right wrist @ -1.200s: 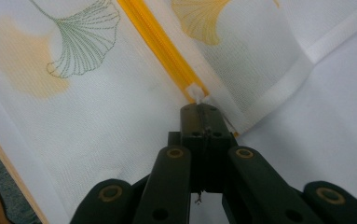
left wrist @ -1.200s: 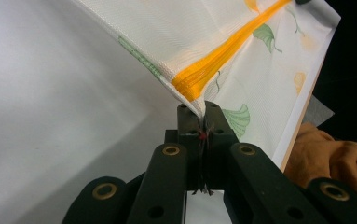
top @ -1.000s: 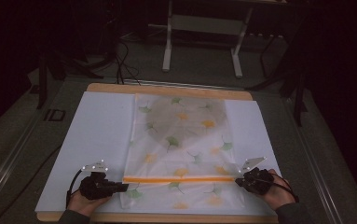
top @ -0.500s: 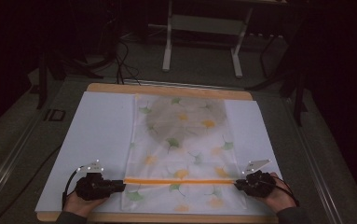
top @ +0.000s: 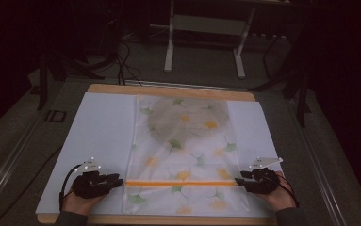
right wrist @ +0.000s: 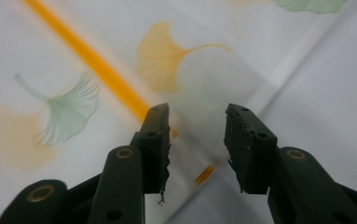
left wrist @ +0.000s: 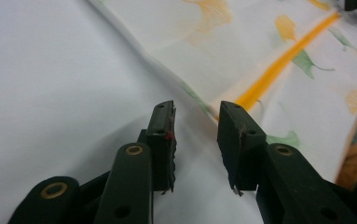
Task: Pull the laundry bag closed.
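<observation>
A thin white cloth (top: 183, 141) printed with green and orange ginkgo leaves lies flat on a white sheet (top: 102, 136). An orange stripe (top: 180, 182) crosses the cloth's near part. My left gripper (top: 119, 181) lies at the stripe's left end and my right gripper (top: 238, 181) at its right end. Both have just been opening and now stand open. In the left gripper view the gripper (left wrist: 197, 121) faces the cloth's edge (left wrist: 199, 100) with nothing pinched. In the right gripper view the gripper (right wrist: 197, 123) hovers over the stripe's end (right wrist: 204, 175), its pads clear of the fabric.
The white sheet covers a wooden board (top: 168, 89) whose rim shows at the far side and along the near edge. Beyond the table stand metal frame legs (top: 171, 42) and cables on a dark floor. A small black object (top: 55, 116) lies left of the board.
Both grippers, shut at the stripe's ends a second ago, have opened and let the cloth go. The stripe has settled slightly nearer me. The hands have barely moved.
</observation>
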Available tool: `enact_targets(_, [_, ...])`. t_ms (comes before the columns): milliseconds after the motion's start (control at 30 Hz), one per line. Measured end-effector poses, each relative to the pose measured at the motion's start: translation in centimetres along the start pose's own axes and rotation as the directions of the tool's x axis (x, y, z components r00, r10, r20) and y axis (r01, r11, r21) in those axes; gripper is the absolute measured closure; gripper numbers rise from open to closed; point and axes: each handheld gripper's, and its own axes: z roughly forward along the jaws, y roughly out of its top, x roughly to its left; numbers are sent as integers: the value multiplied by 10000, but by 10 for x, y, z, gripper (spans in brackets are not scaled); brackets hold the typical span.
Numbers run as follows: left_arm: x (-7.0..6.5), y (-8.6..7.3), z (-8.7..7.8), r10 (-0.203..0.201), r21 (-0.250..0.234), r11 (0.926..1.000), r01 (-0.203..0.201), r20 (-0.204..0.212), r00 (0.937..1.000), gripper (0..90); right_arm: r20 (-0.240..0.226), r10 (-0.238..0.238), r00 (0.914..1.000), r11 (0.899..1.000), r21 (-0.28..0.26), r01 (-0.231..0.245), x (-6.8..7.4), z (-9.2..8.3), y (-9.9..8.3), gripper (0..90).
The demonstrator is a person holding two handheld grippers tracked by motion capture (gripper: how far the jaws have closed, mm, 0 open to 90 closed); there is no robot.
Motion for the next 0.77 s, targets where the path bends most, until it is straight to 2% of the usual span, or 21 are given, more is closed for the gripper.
enact_targets(33, [0, 0, 0, 0, 0, 10000, 0, 0, 10000, 666, 0, 0, 10000, 10000, 0, 0, 0, 0, 0, 591])
enact_targets(67, [2, 0, 0, 18, -9, 10000, -18, -211, 9998, 667, 99, 426, 9990, 9985, -358, -422, -4, 1, -2, 579])
enact_targets(100, [2, 0, 0, 18, -9, 10000, -18, -211, 9998, 666, 99, 426, 9990, 9985, -358, -422, -4, 1, -2, 579])
enact_targets(133, [4, 1, -1, 37, -120, 9999, -41, -381, 9993, 666, 360, 789, 9962, 9959, -483, -771, -7, 3, -4, 563])
enact_targets(233, [6, 1, -3, 17, -287, 9996, -37, -702, 9975, 663, 821, 1301, 9881, 9895, -740, -1241, -12, 5, -8, 549])
enact_targets(300, [8, 2, -3, 22, -341, 9994, -51, -845, 9964, 658, 901, 1901, 9776, 9767, -1183, -1790, -15, 5, -11, 542])
enact_targets(333, [9, 2, -3, 9, -397, 9992, -52, -1075, 9942, 658, 901, 1901, 9776, 9767, -1183, -1790, -15, 5, -11, 542])
enact_targets(367, [10, 2, -4, 15, -411, 9991, -66, -1235, 9923, 651, 919, 2246, 9701, 9659, -1529, -2092, -18, 4, -13, 537])
enact_targets(400, [13, 3, -4, -37, -511, 9987, -47, -1624, 9867, 646, 946, 2444, 9650, 9592, -1692, -2264, -19, 4, -15, 537])
enact_targets(433, [13, 3, -4, -37, -511, 9987, -47, -1624, 9867, 631, 946, 2444, 9650, 9592, -1692, -2264, -19, 4, -15, 537])
enact_targets(467, [14, 3, -5, -111, -597, 9982, 0, -1857, 9825, 631, 1046, 2796, 9544, 9458, -2012, -2550, -21, 3, -17, 530])
enact_targets(500, [16, 3, -6, -161, -676, 9977, 11, -2213, 9751, 624, 1200, 2897, 9496, 9387, -2293, -2574, -22, 2, -20, 524])
enact_targets(533, [16, 3, -6, -161, -676, 9977, 11, -2213, 9751, 618, 1188, 3069, 9443, 9310, -2437, -2719, -22, 2, -21, 523])
enact_targets(567, [18, 3, -7, -236, -735, 9973, 36, -2722, 9619, 613, 1145, 3208, 9402, 9244, -2541, -2844, -23, 3, -22, 522])
enact_targets(600, [18, 3, -7, -236, -735, 9973, 36, -2722, 9619, 613, 1211, 3256, 9377, 9225, -2582, -2869, -23, 4, -23, 522])
enact_targets(633, [21, 3, -7, -315, -771, 9970, 87, -2997, 9535, 611, 1235, 3313, 9354, 9212, -2568, -2924, -24, 5, -24, 527])
enact_targets(700, [23, 3, -6, -357, -763, 9970, 107, -3348, 9416, 599, 1249, 3320, 9350, 9230, -2472, -2948, -25, 9, -26, 531])
enact_targets(733, [23, 3, -6, -357, -763, 9970, 107, -3348, 9416, 591, 1301, 3304, 9348, 9247, -2428, -2931, -25, 10, -27, 530])
enact_targets(767, [25, 4, -5, -370, -742, 9972, 119, -3476, 9369, 585, 1341, 3335, 9332, 9246, -2401, -2959, -26, 11, -27, 530])
